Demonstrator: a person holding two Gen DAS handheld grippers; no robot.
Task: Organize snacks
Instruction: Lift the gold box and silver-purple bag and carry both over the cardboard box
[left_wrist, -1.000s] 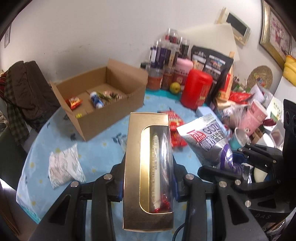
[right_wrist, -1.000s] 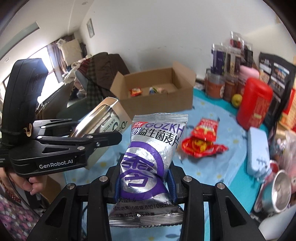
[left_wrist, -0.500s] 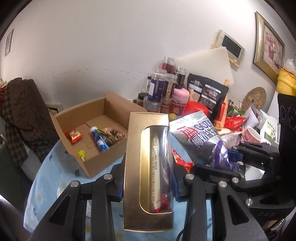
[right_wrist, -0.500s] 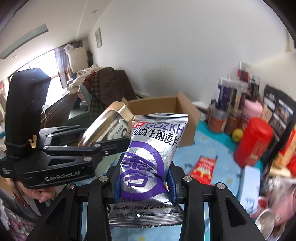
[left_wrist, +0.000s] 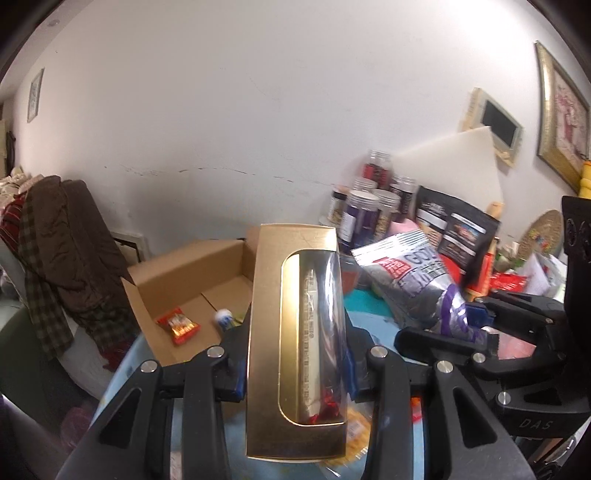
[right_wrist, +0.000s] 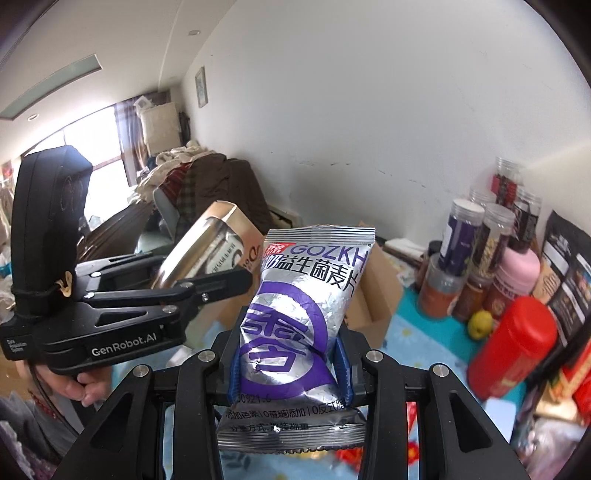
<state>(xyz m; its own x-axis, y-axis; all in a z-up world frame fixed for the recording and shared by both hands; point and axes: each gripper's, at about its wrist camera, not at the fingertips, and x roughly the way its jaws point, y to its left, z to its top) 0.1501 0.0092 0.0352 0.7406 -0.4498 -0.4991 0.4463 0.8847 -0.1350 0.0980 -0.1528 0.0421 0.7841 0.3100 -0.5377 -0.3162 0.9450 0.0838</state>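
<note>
You are carrying both snacks toward the cardboard box (left_wrist: 192, 280) at the surface's far edge: your left gripper (left_wrist: 295, 365) clamps the gold box (left_wrist: 266, 332), your right gripper (right_wrist: 288, 369) the silver packet (right_wrist: 295, 314). Next, hold each above the box's opening and release.

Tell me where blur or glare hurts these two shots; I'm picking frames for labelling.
Left wrist view: the gold box in the left gripper is sharp, with sheen on its window; the carton and the candy inside are smeared. Right wrist view: the silver bag in the right gripper is crisp; the red canister is soft; the window is blown out.
</note>
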